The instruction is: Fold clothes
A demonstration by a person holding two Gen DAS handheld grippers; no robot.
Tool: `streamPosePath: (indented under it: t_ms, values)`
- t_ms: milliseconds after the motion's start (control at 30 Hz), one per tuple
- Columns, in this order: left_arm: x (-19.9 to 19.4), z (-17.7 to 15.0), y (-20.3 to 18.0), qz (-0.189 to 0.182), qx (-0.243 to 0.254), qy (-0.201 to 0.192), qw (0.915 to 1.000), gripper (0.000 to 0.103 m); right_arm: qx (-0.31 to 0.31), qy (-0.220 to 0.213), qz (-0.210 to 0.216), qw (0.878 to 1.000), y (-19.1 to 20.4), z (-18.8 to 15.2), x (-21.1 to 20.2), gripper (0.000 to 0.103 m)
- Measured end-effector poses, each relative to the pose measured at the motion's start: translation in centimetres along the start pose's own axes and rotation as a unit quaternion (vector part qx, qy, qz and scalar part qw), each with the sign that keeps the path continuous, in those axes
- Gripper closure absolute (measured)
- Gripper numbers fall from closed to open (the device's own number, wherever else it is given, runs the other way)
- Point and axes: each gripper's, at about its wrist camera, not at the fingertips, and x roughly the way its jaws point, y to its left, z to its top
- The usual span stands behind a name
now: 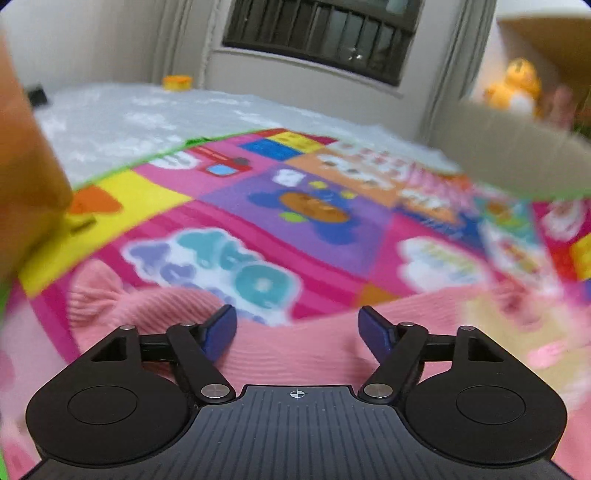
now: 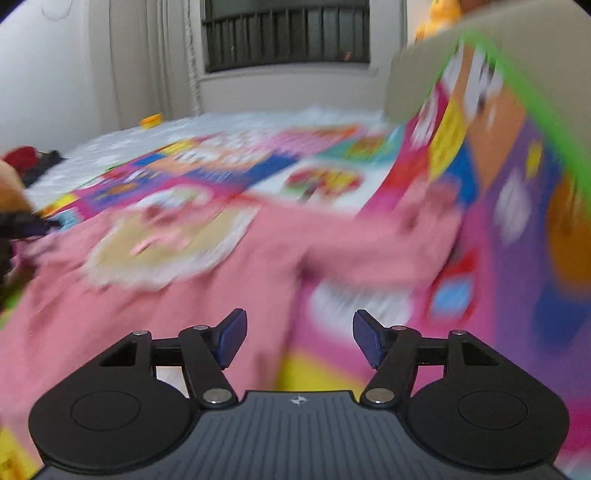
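Pink ribbed knit garment (image 1: 295, 350) lay on the colourful play mat (image 1: 258, 221); your left claw (image 1: 297, 328) and right claw (image 2: 299, 332) were wide open, holding nothing.

pink garments: we count one (image 1: 303, 347)
play mats: one (image 1: 258, 206)
grippers: two, left (image 1: 297, 330), right (image 2: 299, 338)
yellow plush toys: one (image 1: 515, 86)
windows: one (image 1: 321, 33)

A brightly printed play mat (image 1: 295, 221) with a green border is spread over a white textured covering (image 1: 147, 110); its right edge (image 2: 498, 147) is seen curled upward. A small yellow container (image 1: 177, 82) is set near the wall. A barred window (image 2: 286, 35) is seen behind, and a yellow plush toy (image 1: 515, 86) at the right. Dark and red items (image 2: 33, 162) are blurred at the left.
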Motion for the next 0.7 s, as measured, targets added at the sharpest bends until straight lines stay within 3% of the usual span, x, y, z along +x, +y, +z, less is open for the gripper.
streamPosePath:
  t_ms: [100,200,333,467,600,633,700]
  values:
    - [-4.3,-1.9,-1.2,-0.085,-0.006,0.02,0.9962,0.015,0.009,0.008,-0.001,1.0,0.4,-2.4,-0.9,0.039]
    - [-8.4,-4.9,-3.7,-0.118,0.06,0.039,0.9904,0.008,-0.035,0.0,-0.012,0.999,1.3,-4.1,-3.1,0.037]
    - [-11.7,-9.3,-6.5,-0.128,0.133,0.064,0.9807,0.006,-0.154,0.002,-0.001,0.988,3.6,-6.6,-6.6,0.025]
    - [-13.7,-12.1,-8.5,-0.135,0.162,0.07,0.975,0.005,-0.271,-0.002,0.009,0.962,6.4,-9.9,-8.3,0.02]
    - [-15.7,-13.6,-10.6,-0.156,0.177,0.067,0.9695,0.004,-0.351,-0.04,-0.046,0.934,8.8,-12.6,-7.0,0.02]
    - [-16.1,-14.1,-11.4,-0.162,0.187,0.066,0.9666,0.003,-0.352,-0.054,-0.057,0.933,9.0,-12.7,-6.4,0.02]
    - [-16.8,-14.9,-12.7,-0.166,0.209,0.065,0.9614,0.002,-0.335,-0.074,-0.073,0.936,9.3,-11.9,-5.4,0.034]
